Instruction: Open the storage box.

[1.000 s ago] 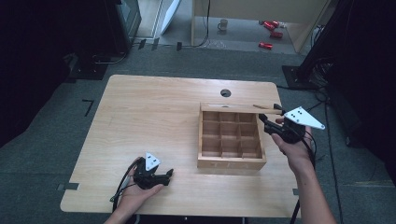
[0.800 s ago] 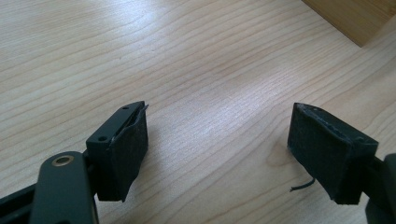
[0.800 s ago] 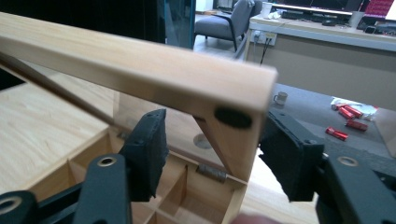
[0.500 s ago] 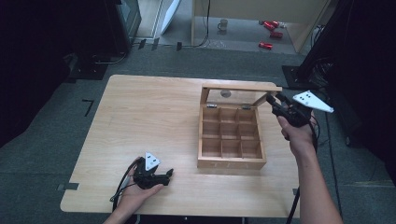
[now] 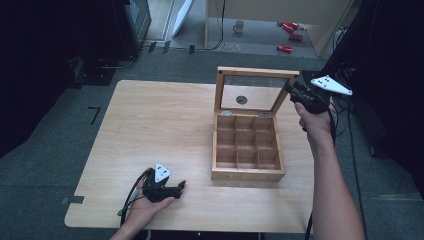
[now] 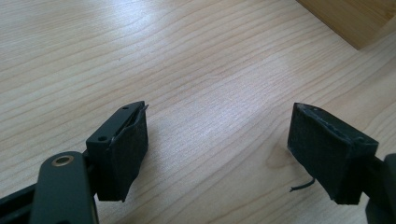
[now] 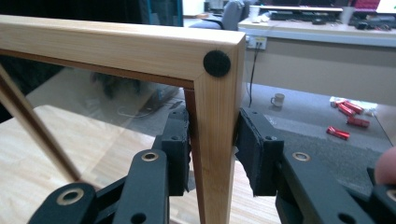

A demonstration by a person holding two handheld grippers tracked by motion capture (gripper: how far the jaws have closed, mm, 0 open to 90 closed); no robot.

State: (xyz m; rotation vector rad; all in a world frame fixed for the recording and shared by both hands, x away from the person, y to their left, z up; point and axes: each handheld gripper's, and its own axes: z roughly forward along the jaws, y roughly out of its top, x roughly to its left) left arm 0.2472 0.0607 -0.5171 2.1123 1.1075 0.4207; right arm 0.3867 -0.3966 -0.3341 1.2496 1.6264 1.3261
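Pale wooden table (image 5: 150, 125) under me: my right gripper (image 5: 296, 93) has just closed, pinching the lid (image 7: 219, 121) of the box (image 5: 247, 172), propping it upright. My left gripper (image 5: 167, 189), jaws spread and empty, rests left of the box.

A light wooden table (image 5: 150, 125) fills the middle of the frame. Right of centre on it stands an open wooden box with nine square compartments (image 5: 247, 150), its glass-paned wooden lid (image 5: 255, 75) raised nearly upright at the far side. The black right gripper (image 5: 291, 91) grips the lid's upper right corner. At lower left, the black left gripper (image 5: 180, 186) rests on the table in an upturned hand, well apart from the box.
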